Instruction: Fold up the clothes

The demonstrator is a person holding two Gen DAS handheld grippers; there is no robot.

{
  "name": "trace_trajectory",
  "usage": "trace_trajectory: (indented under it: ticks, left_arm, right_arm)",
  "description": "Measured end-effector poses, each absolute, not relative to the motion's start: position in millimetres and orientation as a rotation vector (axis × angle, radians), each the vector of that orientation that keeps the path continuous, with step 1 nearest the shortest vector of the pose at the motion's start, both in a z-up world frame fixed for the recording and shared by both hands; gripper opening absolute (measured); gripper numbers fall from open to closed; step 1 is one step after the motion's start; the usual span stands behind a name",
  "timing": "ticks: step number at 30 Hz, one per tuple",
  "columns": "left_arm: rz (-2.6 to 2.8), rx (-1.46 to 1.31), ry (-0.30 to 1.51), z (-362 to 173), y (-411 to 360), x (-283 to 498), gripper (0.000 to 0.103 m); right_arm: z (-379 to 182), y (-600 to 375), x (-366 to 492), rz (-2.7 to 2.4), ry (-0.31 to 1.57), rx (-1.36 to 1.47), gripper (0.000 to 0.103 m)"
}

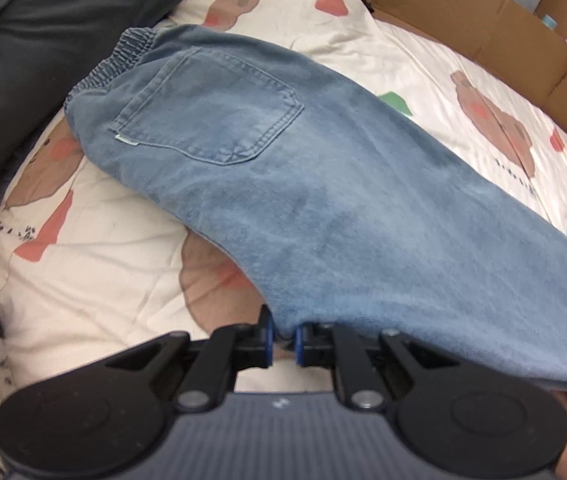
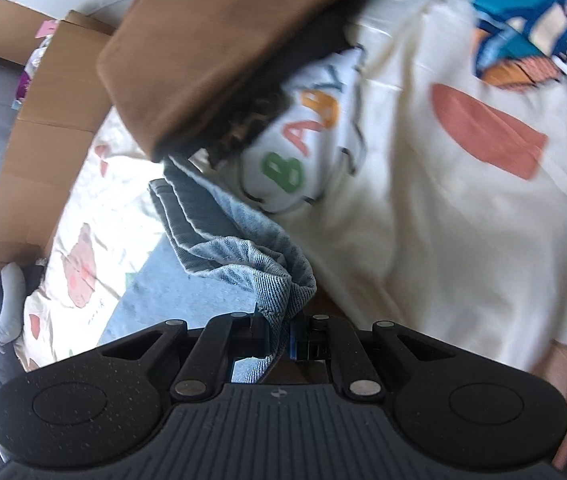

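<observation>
Light blue jeans (image 1: 291,168) lie across a cream bedspread printed with bears (image 1: 95,264). Their elastic waistband and back pocket face up at the far left of the left wrist view. My left gripper (image 1: 283,340) is shut on the near edge of the denim, which drapes off to the right. In the right wrist view my right gripper (image 2: 281,334) is shut on a bunched fold of the same jeans (image 2: 243,252), lifted off the bed. The fingertips of both grippers are mostly covered by cloth.
A stack of folded clothes, brown on top (image 2: 219,44) with a white "BABY" print garment (image 2: 307,140) under it, sits just beyond the right gripper. A colourful garment (image 2: 539,20) lies at far right. Cardboard boxes (image 1: 483,28) border the bed. A dark grey cushion (image 1: 23,60) lies at left.
</observation>
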State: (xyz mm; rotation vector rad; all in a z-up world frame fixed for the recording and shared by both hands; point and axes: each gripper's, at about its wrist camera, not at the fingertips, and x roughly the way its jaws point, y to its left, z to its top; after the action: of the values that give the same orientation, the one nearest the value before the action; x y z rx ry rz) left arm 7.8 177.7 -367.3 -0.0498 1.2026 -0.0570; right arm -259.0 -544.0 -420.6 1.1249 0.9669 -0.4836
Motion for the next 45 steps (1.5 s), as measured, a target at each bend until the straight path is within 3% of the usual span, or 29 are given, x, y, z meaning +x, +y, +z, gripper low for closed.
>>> trace_trajectory:
  ticks: [10, 15, 17, 19, 30, 35, 39, 45]
  left_arm:
    - [-0.053, -0.017, 1.279, -392, 172, -4, 0.01]
    - [-0.041, -0.008, 1.313, -404, 170, -4, 0.012]
    - [-0.046, -0.02, 1.331, -404, 172, -7, 0.016]
    - [-0.045, -0.007, 1.356, -405, 173, -9, 0.018]
    - [-0.024, 0.001, 1.318, -368, 192, -16, 0.022]
    - [-0.028, -0.001, 1.266, -358, 190, 7, 0.033]
    - [-0.053, 0.006, 1.232, -361, 178, 36, 0.034]
    - [-0.1, 0.042, 1.184, -372, 153, 84, 0.044]
  right_arm:
    - [-452, -549, -294, -0.571, 1.018, 1.219, 0.009]
    - [-461, -552, -297, -0.627, 1.073, 1.199, 0.024]
    - [-457, -554, -301, -0.663, 1.091, 1.169, 0.036]
    - [-454, -556, -304, -0.689, 1.115, 1.122, 0.038]
    - [-426, -550, -265, -0.518, 1.091, 0.794, 0.039]
    - [-431, -550, -242, -0.482, 1.087, 0.719, 0.039]
    - [-444, -553, -229, -0.471, 1.085, 0.681, 0.039]
    - [-460, -561, -212, -0.475, 1.113, 0.63, 0.039]
